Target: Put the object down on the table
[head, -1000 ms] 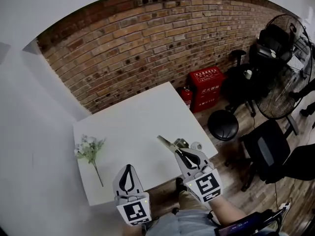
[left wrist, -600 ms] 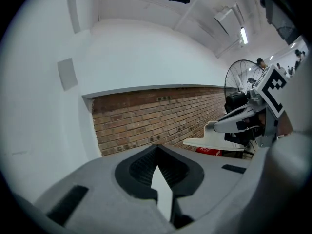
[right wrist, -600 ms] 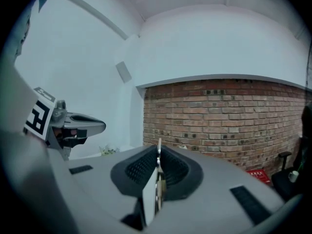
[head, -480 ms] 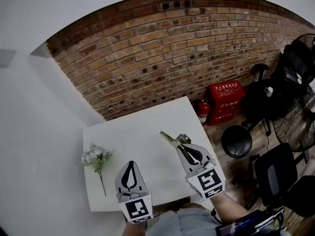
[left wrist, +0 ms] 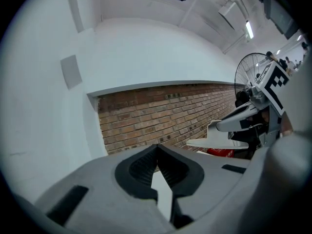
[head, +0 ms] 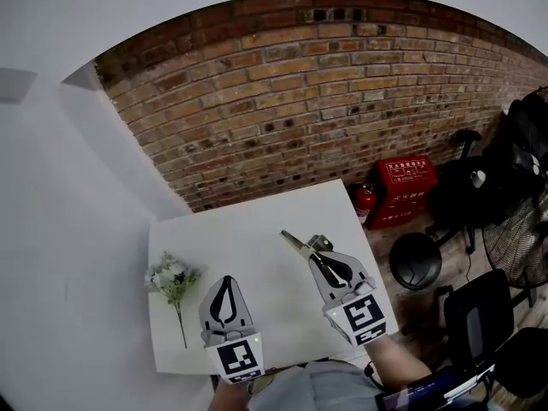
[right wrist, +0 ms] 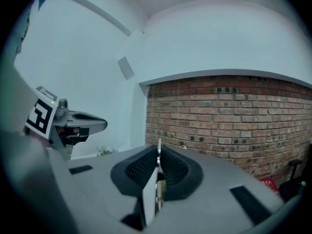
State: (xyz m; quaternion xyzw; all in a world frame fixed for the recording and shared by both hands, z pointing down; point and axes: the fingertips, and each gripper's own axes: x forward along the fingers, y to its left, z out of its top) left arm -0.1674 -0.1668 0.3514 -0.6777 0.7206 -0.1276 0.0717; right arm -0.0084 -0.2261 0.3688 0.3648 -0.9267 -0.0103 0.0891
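The thing to be set down is a thin metal tool (head: 297,241), scissors or shears by the look of it, though it is too small to be sure. It is not on the bench (head: 257,221) yet: it sticks out forward from the right gripper (head: 316,258), held roughly level over the right half of the white top and, as far as I can judge, clear of the surface. That gripper's fingers (right wrist: 140,167) are clamped on it, nearly closed, with the flat metal standing on edge between the ribbed pads. So I would say the carrying step is in hand and the placing not yet begun. What comes next, to my mind, calls for lowering the tool until it lies on a bare stretch of the top, then easing the fingers apart and drawing back without dragging it. The left gripper (head: 225,282) hangs beside it over the near edge of the bench, its fingers (left wrist: 143,168) drawn together at the tips with nothing between them. A small sprig of pale flowers (head: 174,281) lies near the left edge, well apart from the tool. Beyond the bench runs a brick wall (head: 325,101), with a red box (head: 408,181) on the floor at its foot.
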